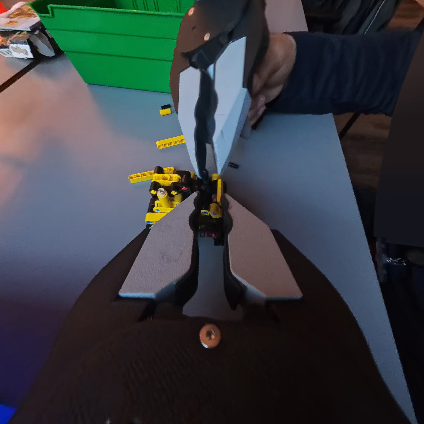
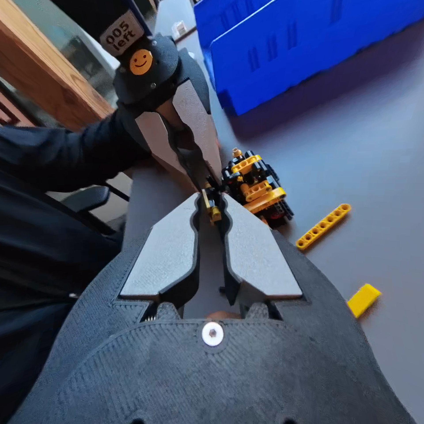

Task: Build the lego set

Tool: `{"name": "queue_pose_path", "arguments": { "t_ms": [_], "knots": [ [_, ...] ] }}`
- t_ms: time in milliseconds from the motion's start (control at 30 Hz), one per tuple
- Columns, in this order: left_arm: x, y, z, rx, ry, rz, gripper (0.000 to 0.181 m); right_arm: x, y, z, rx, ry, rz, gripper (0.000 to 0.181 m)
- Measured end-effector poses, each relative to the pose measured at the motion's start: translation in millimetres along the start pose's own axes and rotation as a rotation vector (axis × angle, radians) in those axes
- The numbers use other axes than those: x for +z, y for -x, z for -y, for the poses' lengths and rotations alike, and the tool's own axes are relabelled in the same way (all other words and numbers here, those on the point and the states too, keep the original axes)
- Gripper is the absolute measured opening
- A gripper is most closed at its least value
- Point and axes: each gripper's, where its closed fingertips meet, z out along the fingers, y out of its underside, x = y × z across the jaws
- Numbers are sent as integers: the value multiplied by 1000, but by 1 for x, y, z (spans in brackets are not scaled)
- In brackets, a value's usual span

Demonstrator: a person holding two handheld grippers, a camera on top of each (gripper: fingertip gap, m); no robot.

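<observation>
Yellow and black, the small lego piece (image 1: 212,202) sits between both tools above the grey desk (image 1: 80,206). The left hand-held gripper (image 1: 210,196) is closed on it, and the right hand-held gripper (image 2: 211,195) pinches it too. The lego model (image 2: 257,183) stands just beside.

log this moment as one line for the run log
phase: joining | left gripper: shut on small subassembly | right gripper: shut on same piece | main model: on table, beside
</observation>
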Motion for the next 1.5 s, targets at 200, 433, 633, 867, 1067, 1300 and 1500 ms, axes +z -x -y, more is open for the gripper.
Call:
{"name": "queue_pose_path", "arguments": {
  "t_ms": [200,433,633,867,1067,1300,1500],
  "knots": [
    [-2,11,0,-130,-21,13,12,-5,-9,-6,-343,77,-209,15],
    [-2,13,-1,-187,-41,-17,2,6,-8,-8,-637,115,-366,14],
    [1,12,0,-176,-49,-4,2,4,-5,-9,-796,142,-422,3],
    [3,16,0,-170,-47,34,2,5,-8,-9,-744,137,-414,3],
    [5,20,0,-138,-30,109,2,15,-6,-25,-837,234,-419,0],
    [3,18,-1,-144,-28,79,2,4,-3,-11,-792,140,-404,0],
    [3,19,-1,-148,-29,75,2,3,-7,-11,-820,155,-436,0]
  ]
}}
